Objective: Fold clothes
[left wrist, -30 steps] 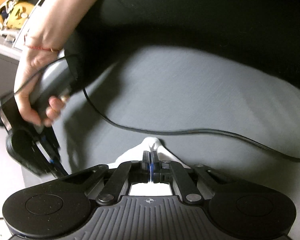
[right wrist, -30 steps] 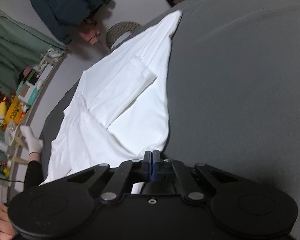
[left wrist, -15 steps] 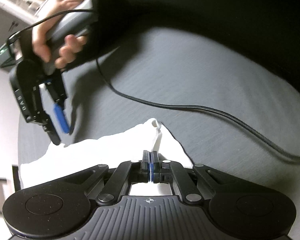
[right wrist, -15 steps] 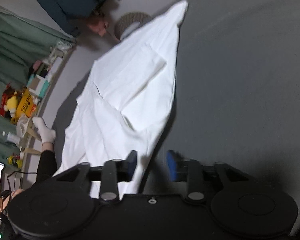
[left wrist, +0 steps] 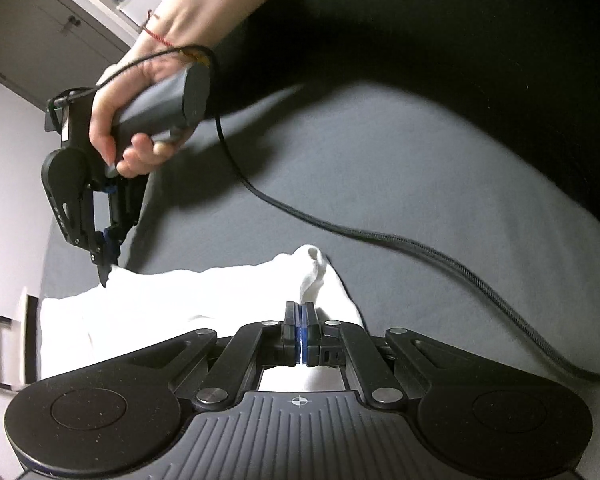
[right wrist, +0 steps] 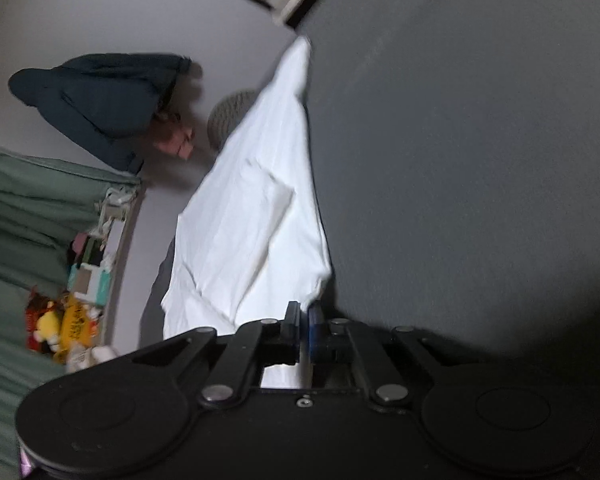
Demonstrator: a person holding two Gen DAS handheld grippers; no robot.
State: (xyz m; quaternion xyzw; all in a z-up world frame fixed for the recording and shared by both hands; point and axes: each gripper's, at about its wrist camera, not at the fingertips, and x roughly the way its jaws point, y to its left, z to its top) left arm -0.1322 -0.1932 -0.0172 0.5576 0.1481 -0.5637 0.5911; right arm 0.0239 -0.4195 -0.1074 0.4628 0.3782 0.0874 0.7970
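A white garment (right wrist: 256, 216) lies spread on a grey sheet (right wrist: 460, 160), stretching away from the right wrist camera. My right gripper (right wrist: 304, 312) is shut on its near corner, with cloth bunched between the fingers. In the left wrist view the same garment (left wrist: 204, 296) runs leftward. My left gripper (left wrist: 302, 312) is shut on a bunched edge of it. The right gripper (left wrist: 105, 276) shows there too, held by a hand (left wrist: 140, 92), its tips pinching the cloth's far edge.
A black cable (left wrist: 380, 236) trails across the grey sheet (left wrist: 420, 200). The person's dark clothing (left wrist: 460, 20) fills the top. A grey cabinet (left wrist: 52, 28) stands beyond. A dark blue garment (right wrist: 100, 96), a green curtain (right wrist: 28, 208) and toys (right wrist: 64, 320) lie off to the left.
The right gripper was open half a second ago and has shut on the garment's corner. The hand holding it moved down onto the cloth's edge. The left gripper stayed shut.
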